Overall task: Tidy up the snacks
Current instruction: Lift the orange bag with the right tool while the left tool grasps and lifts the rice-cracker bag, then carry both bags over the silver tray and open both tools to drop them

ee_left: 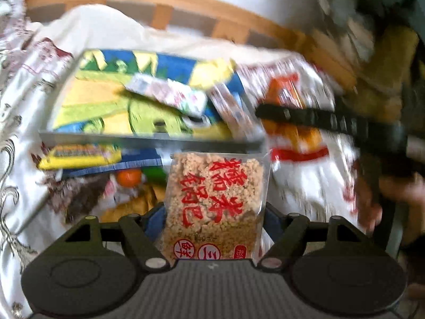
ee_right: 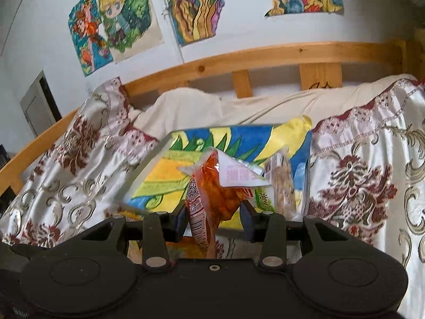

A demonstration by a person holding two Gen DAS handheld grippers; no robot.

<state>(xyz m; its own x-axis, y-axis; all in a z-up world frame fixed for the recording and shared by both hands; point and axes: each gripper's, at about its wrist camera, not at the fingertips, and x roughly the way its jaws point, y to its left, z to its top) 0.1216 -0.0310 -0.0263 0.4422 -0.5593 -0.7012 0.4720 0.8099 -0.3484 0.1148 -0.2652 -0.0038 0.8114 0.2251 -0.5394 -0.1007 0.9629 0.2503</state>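
Left gripper clamped on a clear packet of tan puffed-rice cake with red characters; the packet stands upright between the pads, its top toward the far side. Beyond it lies a clear rectangular tray lined with a blue-yellow-green picture, holding loose snack packets. Right gripper clamped on a clear orange-red snack pouch with barcode, held before the same tray.
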